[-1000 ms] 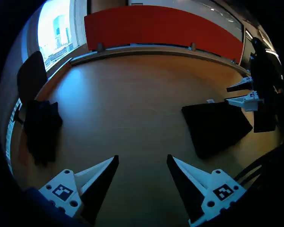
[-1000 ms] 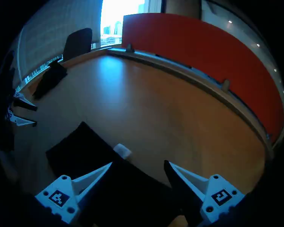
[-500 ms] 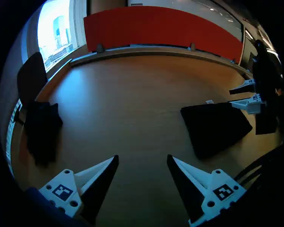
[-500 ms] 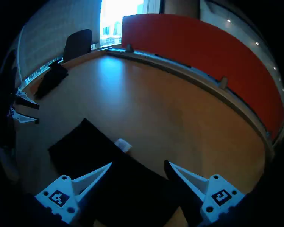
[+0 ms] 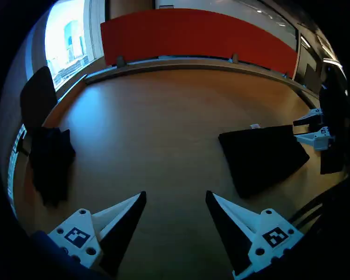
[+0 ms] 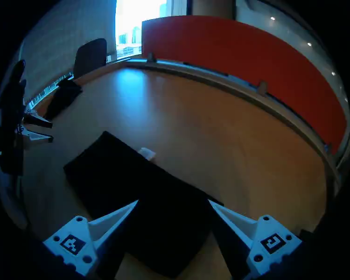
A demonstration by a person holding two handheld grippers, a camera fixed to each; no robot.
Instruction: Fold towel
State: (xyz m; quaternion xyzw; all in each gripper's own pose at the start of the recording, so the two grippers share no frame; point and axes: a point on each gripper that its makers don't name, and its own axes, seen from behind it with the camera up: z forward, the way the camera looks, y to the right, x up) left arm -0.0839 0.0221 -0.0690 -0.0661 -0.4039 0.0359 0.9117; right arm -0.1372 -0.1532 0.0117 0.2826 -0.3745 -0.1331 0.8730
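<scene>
Both gape empty: left hand-held gripper (image 5: 175, 192); right hand-held gripper (image 6: 173, 202), beside black towel (image 6: 114, 172).

Black towel (image 5: 263, 156), folded into a flat, roughly rectangular shape, lying on the light wooden table (image 5: 165, 121), set at a slant, small white tag (image 6: 147, 152) showing at its far edge

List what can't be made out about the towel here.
- Towel near edge: right gripper view, hidden behind the fingers of the right gripper.
- Towel's fold layers: both views, too dark to count.
- White tag: too small to make out.
- Dark bundle by the chair: left gripper view, too dark to identify.
</scene>
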